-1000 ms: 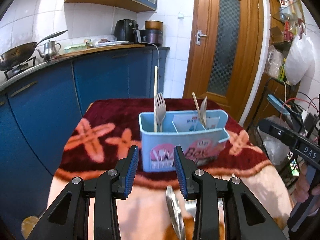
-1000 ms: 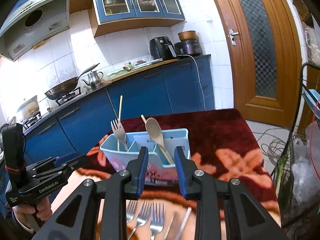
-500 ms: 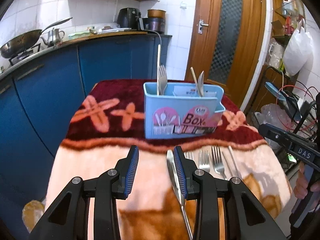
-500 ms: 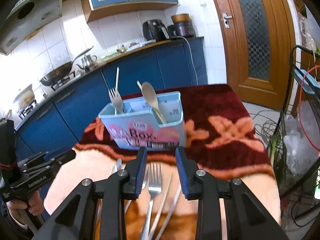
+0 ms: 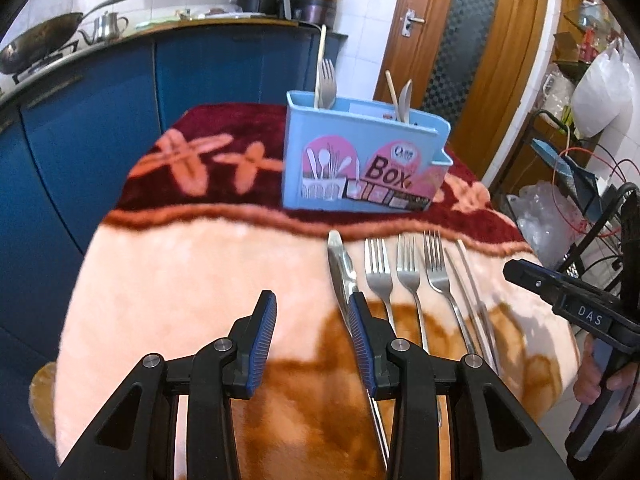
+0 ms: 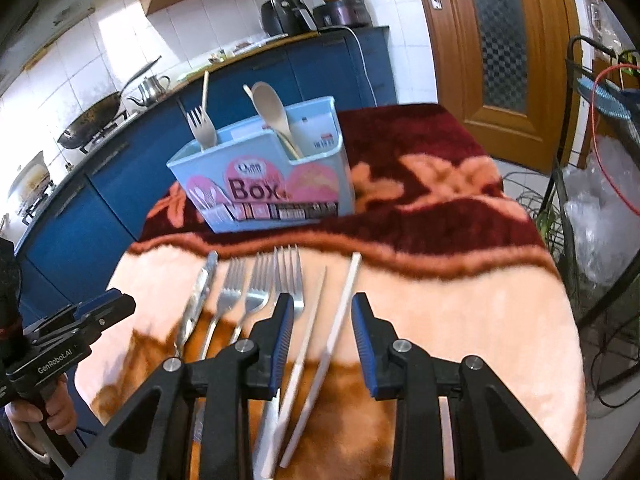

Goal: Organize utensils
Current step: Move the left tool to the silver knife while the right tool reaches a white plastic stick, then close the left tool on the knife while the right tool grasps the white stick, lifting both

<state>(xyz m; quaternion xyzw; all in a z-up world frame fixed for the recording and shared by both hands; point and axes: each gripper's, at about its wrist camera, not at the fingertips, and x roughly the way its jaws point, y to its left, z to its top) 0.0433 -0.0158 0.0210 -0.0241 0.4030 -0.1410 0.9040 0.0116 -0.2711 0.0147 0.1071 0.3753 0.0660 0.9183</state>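
Your right gripper [image 6: 320, 320] is wide apart, right above the two chopsticks [image 6: 320, 332]. Your left gripper [image 5: 312, 330] is apart too, with the knife [image 5: 340, 264] by its right finger.

Both grippers are pulling back from the blue utensil box [image 5: 362, 156] toward the near, peach-coloured edge of the blanket [image 5: 192, 272]. The left gripper [image 5: 312, 344], close up against the box a second ago, now hangs over the peach part beside the knife [image 5: 340, 272]. The right gripper [image 6: 322, 336] has backed off and dipped too, jaws apart over the two chopsticks [image 6: 340, 308], and the whole row of three forks [image 6: 260, 284] has come into sight.
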